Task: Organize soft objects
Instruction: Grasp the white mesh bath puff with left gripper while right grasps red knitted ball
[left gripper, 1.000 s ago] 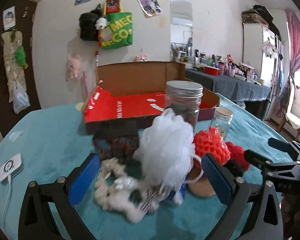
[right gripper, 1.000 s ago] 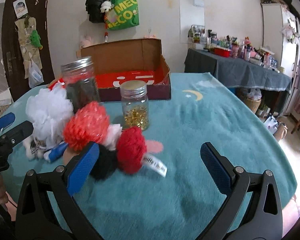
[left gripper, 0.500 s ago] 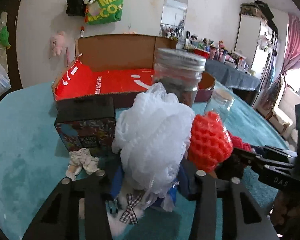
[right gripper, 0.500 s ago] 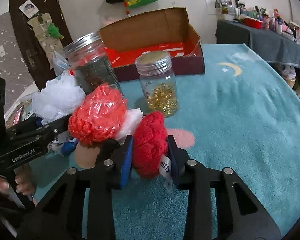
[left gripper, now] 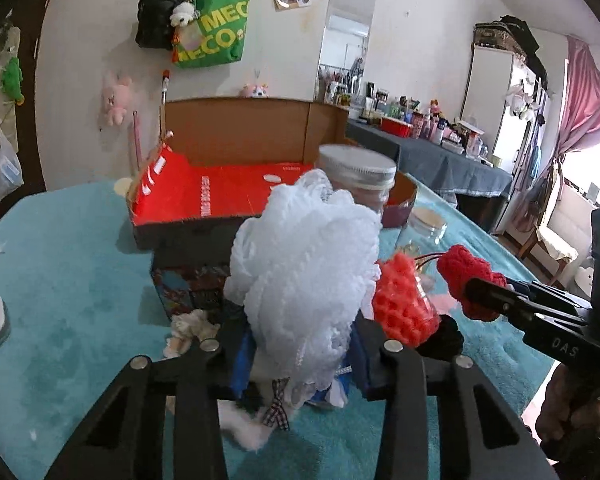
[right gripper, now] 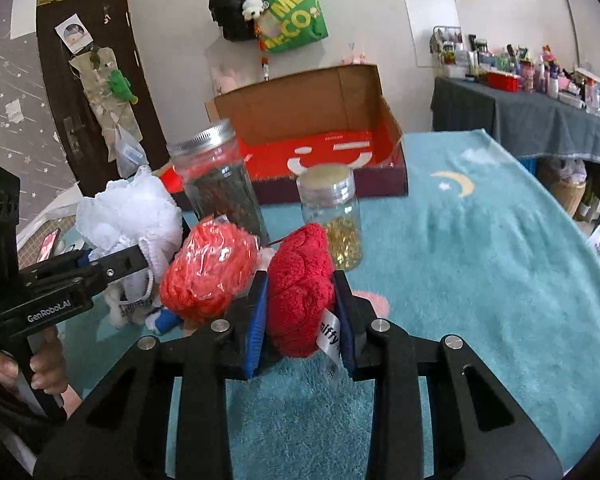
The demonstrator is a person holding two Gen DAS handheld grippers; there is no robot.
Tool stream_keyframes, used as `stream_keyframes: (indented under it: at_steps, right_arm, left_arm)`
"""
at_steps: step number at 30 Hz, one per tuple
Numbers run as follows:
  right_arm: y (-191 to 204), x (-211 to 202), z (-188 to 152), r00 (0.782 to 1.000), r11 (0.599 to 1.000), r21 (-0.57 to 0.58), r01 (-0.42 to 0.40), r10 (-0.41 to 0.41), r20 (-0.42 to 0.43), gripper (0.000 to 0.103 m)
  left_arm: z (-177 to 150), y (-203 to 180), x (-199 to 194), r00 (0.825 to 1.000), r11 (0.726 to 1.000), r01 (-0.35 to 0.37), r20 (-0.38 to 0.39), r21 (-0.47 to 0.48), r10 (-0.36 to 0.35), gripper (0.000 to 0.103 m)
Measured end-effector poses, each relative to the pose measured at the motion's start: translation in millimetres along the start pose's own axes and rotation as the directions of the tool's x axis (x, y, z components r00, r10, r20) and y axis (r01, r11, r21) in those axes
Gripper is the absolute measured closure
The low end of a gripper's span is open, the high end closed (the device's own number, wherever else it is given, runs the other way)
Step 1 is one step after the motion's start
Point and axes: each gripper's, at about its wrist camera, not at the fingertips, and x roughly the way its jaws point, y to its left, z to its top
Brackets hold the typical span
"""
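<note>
In the left wrist view, our left gripper [left gripper: 300, 356] was closing on the white mesh puff [left gripper: 304, 264]. The blue pads pressed its lower part from both sides, and the puff stood up between them toward 12 o'clock. The open cardboard box [left gripper: 236, 148] with the red floor lay straight behind it, also at 12 o'clock, with the big jar [left gripper: 358, 172] a little toward 1 o'clock. At 3 o'clock we saw the right tool holding the red knitted plush [left gripper: 466, 276]. The orange knitted ball [left gripper: 404, 300] lay on the teal cloth [left gripper: 72, 280] between both.

In the right wrist view, our right gripper [right gripper: 300, 316] was narrow and clamped on the red knitted plush, whose long axis stood upright and whose label hung at the right pad. The box was at 12 o'clock, beyond the small jar [right gripper: 334, 216], which stood directly in the way (we judged it an obstacle). The left tool with the puff was at 9 o'clock.

We judged that both soft things must go forward into the box, and that the left hand had the freer way.
</note>
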Motion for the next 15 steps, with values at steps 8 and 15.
stream_keyframes:
  at_steps: [8,15]
  right_arm:
    - [1.7,-14.3,15.5,0.998,1.000,-0.014,0.003,-0.002,0.063,0.074]
    - [2.5,-25.1,45.0,0.992,1.000,-0.028,0.004,-0.001,0.124,0.074]
  left_arm:
    - [19.9,8.2,-14.9,0.999,1.000,-0.021,0.048,0.009,0.021,0.061]
    - [45.7,19.5,-17.2,0.997,0.999,-0.036,0.074,0.020,0.035,0.061]
